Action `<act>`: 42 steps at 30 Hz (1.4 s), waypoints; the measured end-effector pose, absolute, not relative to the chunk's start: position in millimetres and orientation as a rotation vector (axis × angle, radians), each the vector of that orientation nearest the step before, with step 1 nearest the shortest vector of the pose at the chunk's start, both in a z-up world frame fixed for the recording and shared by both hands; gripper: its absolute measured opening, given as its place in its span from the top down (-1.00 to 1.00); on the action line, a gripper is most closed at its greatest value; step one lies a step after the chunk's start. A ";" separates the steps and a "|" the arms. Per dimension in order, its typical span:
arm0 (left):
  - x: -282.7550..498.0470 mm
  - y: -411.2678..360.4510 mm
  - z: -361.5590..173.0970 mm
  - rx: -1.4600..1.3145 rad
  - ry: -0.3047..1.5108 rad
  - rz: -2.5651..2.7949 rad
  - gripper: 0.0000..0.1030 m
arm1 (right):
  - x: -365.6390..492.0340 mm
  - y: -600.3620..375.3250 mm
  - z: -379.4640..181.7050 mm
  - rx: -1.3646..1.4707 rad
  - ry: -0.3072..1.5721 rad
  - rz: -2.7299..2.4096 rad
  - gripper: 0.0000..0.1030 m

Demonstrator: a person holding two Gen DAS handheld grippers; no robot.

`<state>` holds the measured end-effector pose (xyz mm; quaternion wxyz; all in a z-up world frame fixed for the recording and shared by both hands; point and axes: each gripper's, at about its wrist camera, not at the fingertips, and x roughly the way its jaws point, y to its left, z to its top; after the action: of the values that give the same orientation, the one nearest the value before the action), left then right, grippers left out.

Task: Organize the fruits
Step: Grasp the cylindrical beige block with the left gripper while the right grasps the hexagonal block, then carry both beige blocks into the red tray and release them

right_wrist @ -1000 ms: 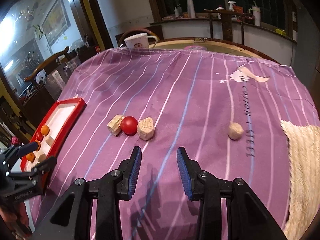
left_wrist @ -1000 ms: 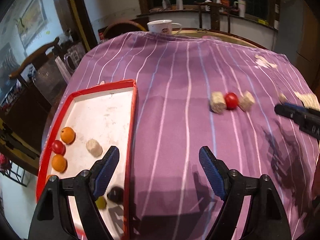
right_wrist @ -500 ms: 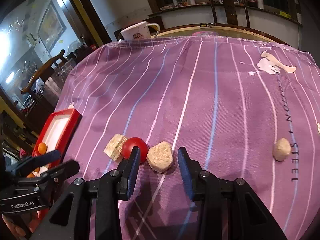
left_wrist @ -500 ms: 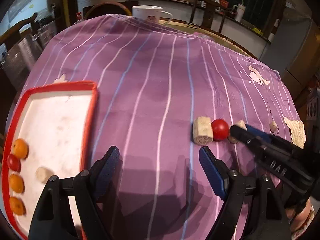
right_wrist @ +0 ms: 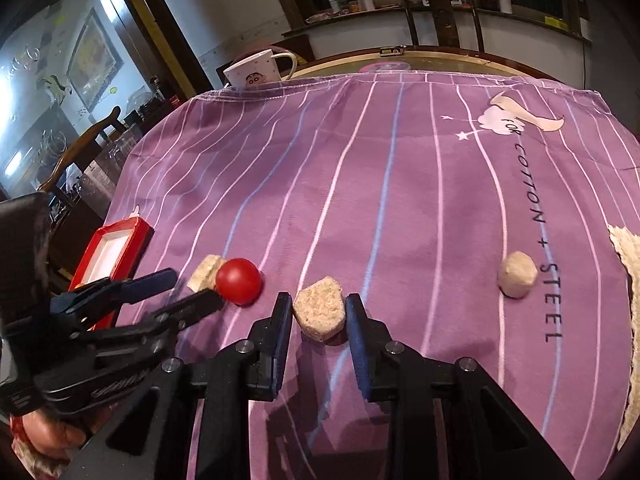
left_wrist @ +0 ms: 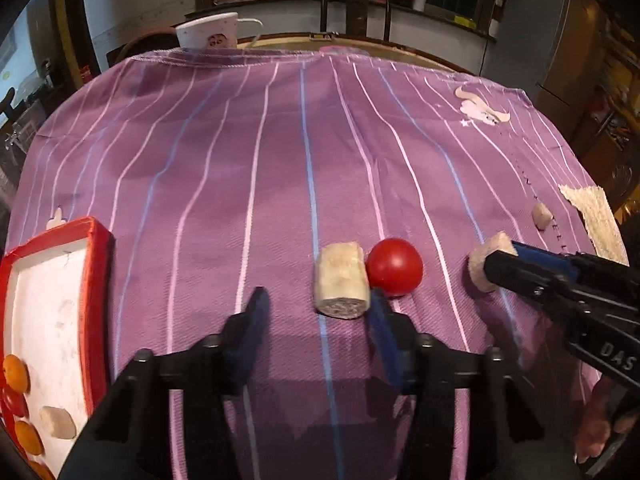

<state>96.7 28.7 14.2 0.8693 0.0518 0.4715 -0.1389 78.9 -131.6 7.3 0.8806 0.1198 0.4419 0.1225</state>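
Over the purple striped cloth [left_wrist: 280, 152] on the counter, the left gripper [left_wrist: 316, 312] is hanging with jaws apart around a pale cork-like chunk [left_wrist: 340, 280], and the glossy red tomato [left_wrist: 394, 266] is touching that chunk just past the right fingertip. The right gripper [right_wrist: 318, 312] is standing spread around a tan faceted chunk [right_wrist: 320, 314], not pinching it. The red tray [left_wrist: 94, 280] is sitting at left, holding oranges [left_wrist: 15, 372].
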 end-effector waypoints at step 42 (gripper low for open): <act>68.8 292.5 46.8 -0.164 0.976 0.058 0.49 | 73.1 153.5 28.0 -0.018 0.954 0.551 0.42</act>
<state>68.8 292.5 46.8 0.8795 -0.0788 0.4685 0.0279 73.1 153.5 28.0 0.8520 -0.0084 0.4533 0.2619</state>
